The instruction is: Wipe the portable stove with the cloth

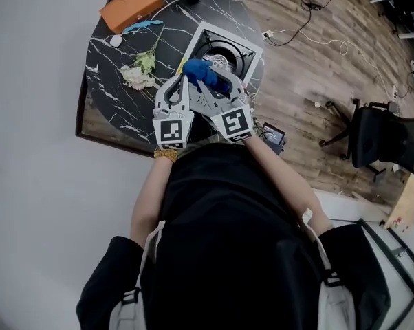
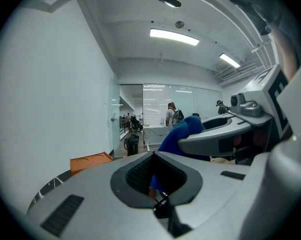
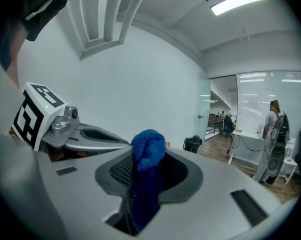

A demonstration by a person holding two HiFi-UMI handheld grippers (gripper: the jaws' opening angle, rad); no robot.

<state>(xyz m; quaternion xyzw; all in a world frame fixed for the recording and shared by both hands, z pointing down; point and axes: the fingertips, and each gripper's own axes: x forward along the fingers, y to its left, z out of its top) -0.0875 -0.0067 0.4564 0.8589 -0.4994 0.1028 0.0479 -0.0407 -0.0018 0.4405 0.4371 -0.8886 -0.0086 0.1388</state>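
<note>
**Blue cloth [image 1: 205,74] pinched between both grippers over the stove [image 1: 205,34]**

The person stands at the edge of a dark, white-veined table [image 1: 111,95], with a gripper in each hand held out side by side. Seen from the head view, the two sets of tips come together over the near side of the white portable stove. The cloth is bunched up right there, bridging the two grippers.

The right gripper [image 1: 224,82] has its jaws partly closed on the cloth. In its own view a thick blue strip runs down through the hollow between the pads, and a rolled knob of fabric stands up above them.

The left gripper [image 1: 183,81] has its jaws drawn almost together. A small piece of the same blue fabric shows in the hollow between the pads. The rest of the bundle rises just beyond, tucked against the right gripper's jaw.

Both grippers point nearly level, out across the room, not down at the table. The cloth sits at their tips, over the stove's near edge. I cannot tell from here whether it touches the stove.

Off to the left on the table lie an orange box [image 1: 131,5] and a sprig of pale flowers [image 1: 142,67], both well clear of the stove.
</note>
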